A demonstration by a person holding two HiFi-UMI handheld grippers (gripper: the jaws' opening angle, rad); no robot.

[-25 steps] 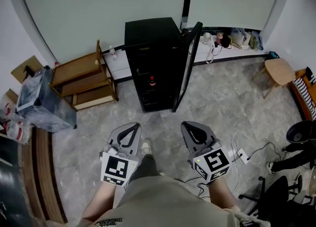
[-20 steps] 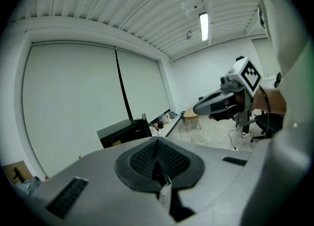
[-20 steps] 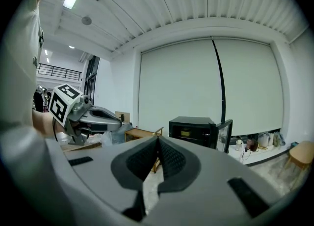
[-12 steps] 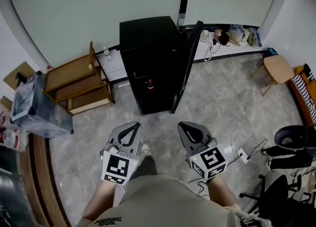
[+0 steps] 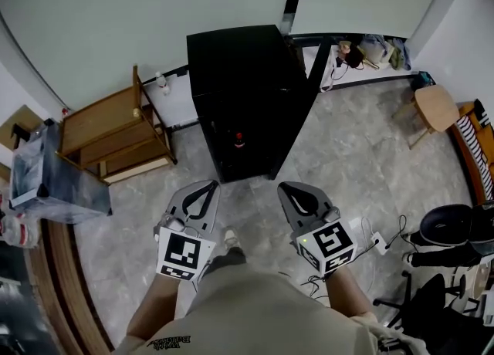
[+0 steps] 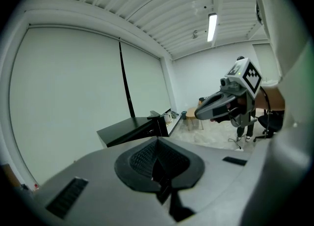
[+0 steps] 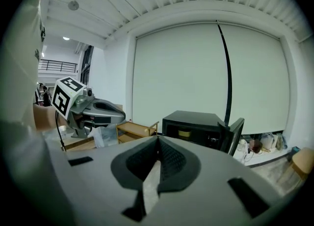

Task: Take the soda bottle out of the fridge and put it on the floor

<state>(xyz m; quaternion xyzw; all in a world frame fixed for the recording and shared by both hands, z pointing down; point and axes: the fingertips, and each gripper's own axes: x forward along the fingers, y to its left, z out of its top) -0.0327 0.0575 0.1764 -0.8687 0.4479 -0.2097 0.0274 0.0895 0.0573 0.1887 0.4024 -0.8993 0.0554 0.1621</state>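
The black fridge point(image 5: 239, 91) stands against the wall with its door point(image 5: 299, 114) swung open to the right. Inside, low down, a soda bottle point(image 5: 239, 142) with a red cap shows in the dark opening. My left gripper point(image 5: 207, 185) and right gripper point(image 5: 287, 187) are held side by side over the floor, a short way in front of the fridge and pointing at it. Both are shut with nothing between the jaws. The left gripper view shows its closed tips point(image 6: 158, 141) below the fridge top point(image 6: 132, 130). The right gripper view has its closed tips point(image 7: 158, 139) under the open fridge point(image 7: 194, 127).
A wooden shelf unit point(image 5: 116, 130) stands left of the fridge, and a grey bin point(image 5: 54, 176) further left. A wooden stool point(image 5: 436, 106) and a cluttered low ledge point(image 5: 363, 56) are at the right. Cables and a power strip point(image 5: 378, 241) lie near a black chair point(image 5: 455, 226).
Both grippers and the head view have moved forward toward the fridge, which now looks closer and larger. The jaws stay shut as before.
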